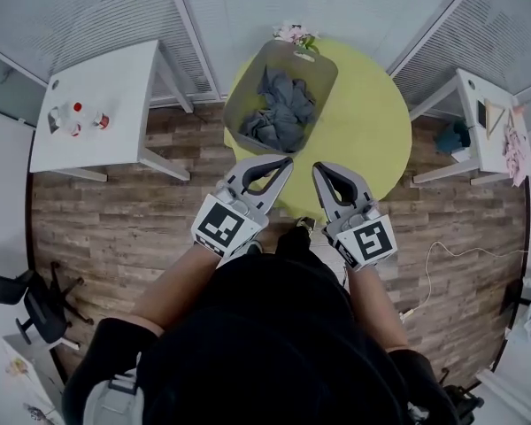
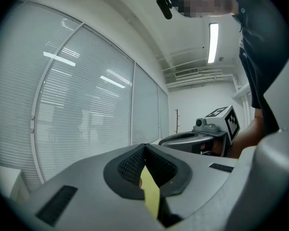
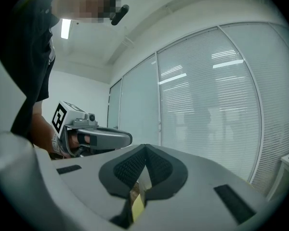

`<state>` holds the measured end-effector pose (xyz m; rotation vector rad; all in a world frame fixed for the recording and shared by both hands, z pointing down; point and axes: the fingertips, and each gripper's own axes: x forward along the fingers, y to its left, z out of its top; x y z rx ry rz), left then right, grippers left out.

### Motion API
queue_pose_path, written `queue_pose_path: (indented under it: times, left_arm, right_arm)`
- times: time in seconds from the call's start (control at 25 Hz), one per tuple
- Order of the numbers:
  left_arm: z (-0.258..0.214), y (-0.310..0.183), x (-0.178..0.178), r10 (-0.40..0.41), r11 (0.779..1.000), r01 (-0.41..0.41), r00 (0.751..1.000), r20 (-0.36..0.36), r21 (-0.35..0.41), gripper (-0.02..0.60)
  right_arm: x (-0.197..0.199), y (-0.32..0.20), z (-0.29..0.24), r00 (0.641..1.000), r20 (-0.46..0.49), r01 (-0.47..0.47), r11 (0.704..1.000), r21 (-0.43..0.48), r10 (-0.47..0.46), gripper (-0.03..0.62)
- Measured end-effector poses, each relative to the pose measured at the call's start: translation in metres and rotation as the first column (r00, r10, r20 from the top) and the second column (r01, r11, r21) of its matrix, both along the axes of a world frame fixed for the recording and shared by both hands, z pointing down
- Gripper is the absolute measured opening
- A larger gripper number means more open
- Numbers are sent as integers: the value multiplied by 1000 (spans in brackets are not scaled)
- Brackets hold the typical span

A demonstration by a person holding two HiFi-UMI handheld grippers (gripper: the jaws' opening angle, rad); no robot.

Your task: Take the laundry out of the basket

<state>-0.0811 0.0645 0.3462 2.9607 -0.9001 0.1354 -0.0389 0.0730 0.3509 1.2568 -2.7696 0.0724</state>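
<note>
Left gripper (image 1: 286, 161) and right gripper (image 1: 319, 167), both clenched shut on nothing, hover side by side near the basket (image 1: 239, 96), which holds grey laundry (image 1: 279, 113).

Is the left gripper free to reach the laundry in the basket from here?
Probably yes: the basket is open-topped, the laundry lies uncovered, and nothing stands between it and the left gripper. Its jaws are shut and would need opening first.
</note>
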Motion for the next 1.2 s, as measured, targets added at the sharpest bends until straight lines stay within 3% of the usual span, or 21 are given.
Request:
queue_pose_path:
  times: [0.48, 0.88, 1.2]
  left_arm:
    - [31, -95, 42, -135, 988, 144, 982, 132, -63, 6]
    - [78, -153, 52, -227, 949, 274, 938, 263, -158, 6]
    - [128, -204, 39, -227, 916, 327, 901, 370, -234, 8]
  right_arm:
    - [41, -99, 17, 995, 21, 95, 995, 3, -95, 23]
    - [59, -154, 44, 990, 35, 134, 991, -19, -134, 23]
    - [52, -199, 63, 997, 32, 70, 996, -53, -69, 23]
